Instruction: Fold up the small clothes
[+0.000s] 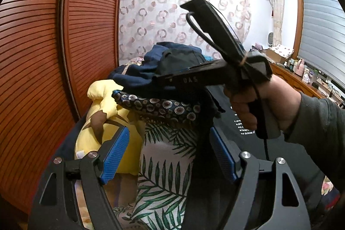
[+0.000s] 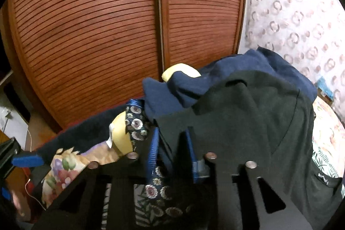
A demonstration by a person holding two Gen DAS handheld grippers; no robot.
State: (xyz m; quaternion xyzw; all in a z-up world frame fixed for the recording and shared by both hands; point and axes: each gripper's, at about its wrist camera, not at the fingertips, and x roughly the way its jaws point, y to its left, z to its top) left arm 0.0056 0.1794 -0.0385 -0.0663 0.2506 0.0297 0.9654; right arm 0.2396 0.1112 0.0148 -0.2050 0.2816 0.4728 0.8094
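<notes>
A heap of small clothes fills both views: a yellow piece (image 1: 107, 105), a navy flower-print cloth (image 1: 161, 106), a navy garment (image 1: 138, 77) and a dark green garment (image 1: 179, 59) on top. My left gripper (image 1: 169, 130) is open, its blue pads on either side of a leaf-print cloth (image 1: 163, 165) without touching it. A hand (image 1: 248, 105) holds my right gripper (image 1: 159, 77), whose tips reach into the heap's top. In the right wrist view this right gripper (image 2: 172, 133) has its pads close together, pinching an edge of the dark green garment (image 2: 248, 122).
Slatted wooden wardrobe doors (image 2: 107, 36) stand close behind the heap. A circle-patterned curtain (image 1: 172, 14) hangs at the back. A black surface with white print (image 1: 237, 122) lies under the hand. A fruit-print cloth (image 2: 64, 167) lies at lower left. A cluttered sideboard (image 1: 301, 74) runs along the right wall.
</notes>
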